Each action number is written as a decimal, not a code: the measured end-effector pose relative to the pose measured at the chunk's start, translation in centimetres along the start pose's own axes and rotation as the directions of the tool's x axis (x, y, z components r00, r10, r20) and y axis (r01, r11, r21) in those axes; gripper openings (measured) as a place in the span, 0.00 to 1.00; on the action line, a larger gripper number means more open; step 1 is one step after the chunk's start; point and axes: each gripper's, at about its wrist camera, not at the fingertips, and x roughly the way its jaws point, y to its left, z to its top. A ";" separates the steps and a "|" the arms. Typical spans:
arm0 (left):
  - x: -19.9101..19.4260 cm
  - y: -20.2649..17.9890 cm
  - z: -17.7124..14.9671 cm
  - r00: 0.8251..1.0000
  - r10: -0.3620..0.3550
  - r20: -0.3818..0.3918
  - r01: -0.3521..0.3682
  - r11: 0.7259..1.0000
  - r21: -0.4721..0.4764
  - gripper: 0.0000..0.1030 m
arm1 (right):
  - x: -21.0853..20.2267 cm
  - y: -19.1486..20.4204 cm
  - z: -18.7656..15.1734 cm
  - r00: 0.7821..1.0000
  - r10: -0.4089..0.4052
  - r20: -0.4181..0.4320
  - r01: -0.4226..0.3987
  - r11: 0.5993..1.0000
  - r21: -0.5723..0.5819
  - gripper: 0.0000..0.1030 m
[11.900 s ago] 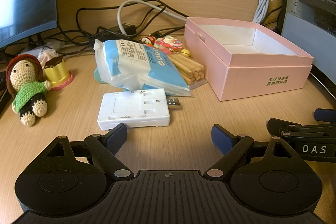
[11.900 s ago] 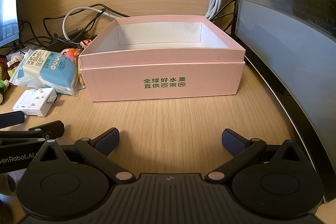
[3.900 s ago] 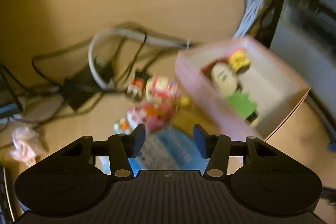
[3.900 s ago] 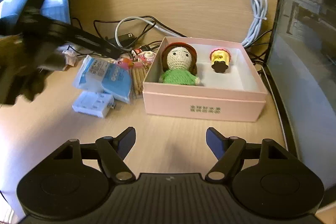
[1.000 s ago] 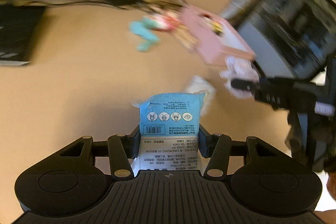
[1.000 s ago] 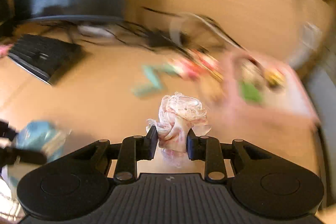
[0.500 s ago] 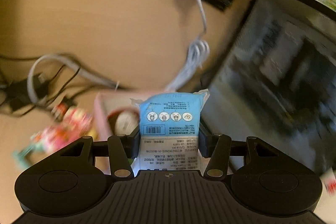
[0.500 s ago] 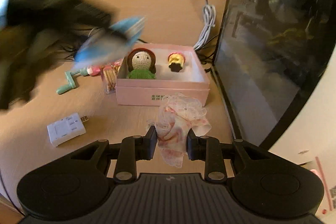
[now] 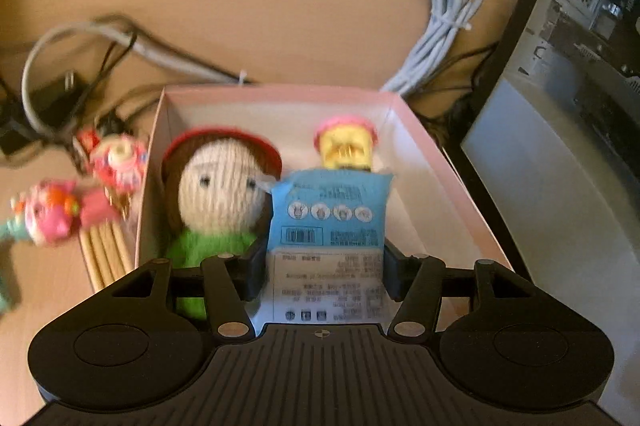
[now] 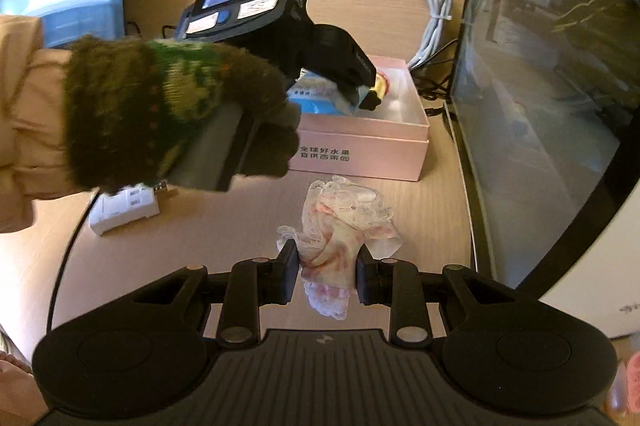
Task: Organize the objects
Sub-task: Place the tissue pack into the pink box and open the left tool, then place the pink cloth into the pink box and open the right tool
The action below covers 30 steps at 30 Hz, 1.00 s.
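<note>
My left gripper [image 9: 325, 272] is shut on a blue and white tissue pack [image 9: 328, 226] and holds it over the open pink box [image 9: 436, 162]. In the box lie a knitted doll [image 9: 218, 194] in a green top and a yellow cupcake toy [image 9: 346, 146]. My right gripper [image 10: 327, 276] is shut on a crumpled pink lace cloth [image 10: 340, 218], above the desk in front of the pink box [image 10: 360, 146]. The right wrist view shows the left gripper [image 10: 360, 88] and a gloved hand [image 10: 168, 114] over the box.
Pink toys [image 9: 60, 214] and wooden sticks [image 9: 104, 250] lie left of the box. A white plug adapter [image 10: 124, 206] lies on the desk. Cables [image 9: 448, 26] run behind the box. A computer case [image 9: 568, 106] stands at the right.
My left gripper has swung in and down with the tissue pack, from above the desk to over the box. My right gripper still holds the lace cloth and has come closer to the box.
</note>
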 end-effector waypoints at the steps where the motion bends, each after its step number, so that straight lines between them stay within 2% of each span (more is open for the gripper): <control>1: -0.5 0.4 0.0 1.000 -0.016 0.011 0.017 1.000 -0.026 0.58 | 0.4 -0.2 0.1 1.000 0.006 -0.004 -0.006 1.000 -0.002 0.26; 3: -1.7 1.0 0.2 0.998 -0.051 0.043 0.053 0.997 -0.056 0.57 | 0.9 -0.4 0.2 1.000 0.011 -0.007 -0.011 1.000 -0.010 0.26; 5: -2.1 1.8 0.7 0.996 -0.093 -0.004 0.092 0.990 -0.104 0.57 | 1.3 -0.5 0.5 1.000 0.022 -0.008 -0.022 1.000 -0.012 0.26; 7: -2.8 2.6 0.9 0.994 -0.100 -0.047 0.090 0.980 -0.177 0.55 | 1.6 -0.5 0.7 1.000 0.023 -0.004 -0.023 1.000 -0.018 0.26; 13: -9.6 6.1 -0.2 0.983 -0.169 0.074 0.183 0.950 -0.251 0.55 | 1.8 -0.7 2.7 0.999 0.013 0.031 -0.012 1.000 -0.020 0.26; 15: -11.8 7.3 -0.9 0.980 -0.170 0.107 0.189 0.958 -0.216 0.55 | 2.1 -0.7 4.1 0.998 -0.010 0.061 0.012 1.000 -0.029 0.26; 17: -13.9 8.4 -2.1 0.983 -0.134 0.125 0.150 0.980 -0.131 0.55 | 2.8 -1.0 6.1 0.994 -0.040 0.099 0.043 0.999 -0.028 0.26; 20: -15.4 10.0 -4.7 0.994 -0.072 0.078 0.071 0.997 0.011 0.55 | 4.9 -2.0 9.5 0.991 -0.074 0.108 0.071 0.997 0.030 0.26; 22: -15.8 11.7 -7.0 1.000 -0.009 0.025 0.008 0.999 0.044 0.55 | 7.2 -3.0 11.7 0.994 -0.080 0.068 0.075 0.994 0.074 0.26; 25: -16.7 14.7 -9.5 0.999 0.022 -0.032 -0.023 1.000 -0.019 0.55 | 11.5 -4.1 14.2 0.998 -0.050 -0.049 0.055 0.992 0.116 0.26; 28: -18.1 17.4 -11.3 0.998 0.047 -0.046 -0.050 0.996 -0.072 0.55 | 15.5 -4.7 15.1 0.975 -0.133 -0.177 0.154 0.982 0.110 0.26; 30: -19.1 18.7 -12.1 0.997 0.065 -0.050 -0.069 0.993 -0.091 0.55 | 16.7 -4.8 15.2 0.957 -0.183 -0.225 0.211 0.971 0.108 0.27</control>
